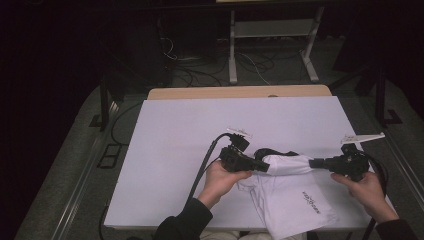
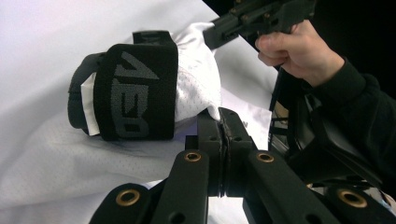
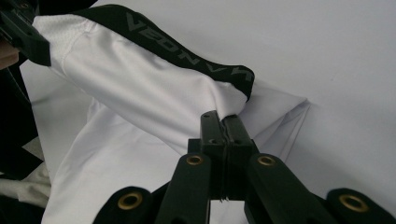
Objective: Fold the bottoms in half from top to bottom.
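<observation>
White garment (image 1: 292, 192) at lower right of the high view, part on the white surface (image 1: 200, 130), part over the near edge. Left hand-held gripper (image 2: 220, 120) pinching white fabric; right hand-held gripper (image 3: 223, 125) likewise, just below the black waistband (image 3: 187, 51). Judged light, soft, limp; best taken at the stiffer waistband. Waistband lettering not legible; small dark print (image 1: 311, 201) unreadable.
</observation>
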The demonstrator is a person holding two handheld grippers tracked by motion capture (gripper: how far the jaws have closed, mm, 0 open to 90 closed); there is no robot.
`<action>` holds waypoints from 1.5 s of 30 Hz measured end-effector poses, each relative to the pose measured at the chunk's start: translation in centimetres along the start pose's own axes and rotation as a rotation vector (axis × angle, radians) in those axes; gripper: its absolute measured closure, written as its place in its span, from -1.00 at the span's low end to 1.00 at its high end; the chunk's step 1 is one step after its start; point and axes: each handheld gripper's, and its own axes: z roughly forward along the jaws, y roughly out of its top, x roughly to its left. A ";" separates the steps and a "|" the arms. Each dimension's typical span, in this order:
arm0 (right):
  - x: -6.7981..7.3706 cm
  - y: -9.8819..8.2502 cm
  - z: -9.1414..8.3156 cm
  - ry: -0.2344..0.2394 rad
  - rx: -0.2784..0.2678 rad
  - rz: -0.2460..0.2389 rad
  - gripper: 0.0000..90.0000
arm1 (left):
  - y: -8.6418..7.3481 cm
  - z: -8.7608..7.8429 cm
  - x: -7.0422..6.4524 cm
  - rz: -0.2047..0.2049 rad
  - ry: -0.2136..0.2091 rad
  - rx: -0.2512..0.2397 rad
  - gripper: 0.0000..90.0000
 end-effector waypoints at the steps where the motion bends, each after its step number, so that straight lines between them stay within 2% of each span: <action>1: 0.0 -0.1 0.0 -0.001 0.000 -0.002 0.96 | -0.2 0.1 -0.1 0.000 -0.007 0.001 0.93; 21: 0.7 -1.3 0.0 0.027 0.053 -0.005 0.95 | -3.5 1.1 -0.3 -0.018 -0.064 0.003 0.93; 33: 1.1 -1.7 0.3 0.014 0.112 -0.027 0.95 | -4.9 1.9 -0.3 -0.012 -0.064 0.027 0.93; 37: 1.3 -1.8 0.5 -0.003 0.134 -0.042 0.95 | -5.4 2.4 -0.3 -0.012 -0.066 0.034 0.93; 45: 1.2 -2.1 0.3 0.011 0.153 -0.036 0.95 | -5.9 3.0 -0.4 0.000 -0.066 0.057 0.92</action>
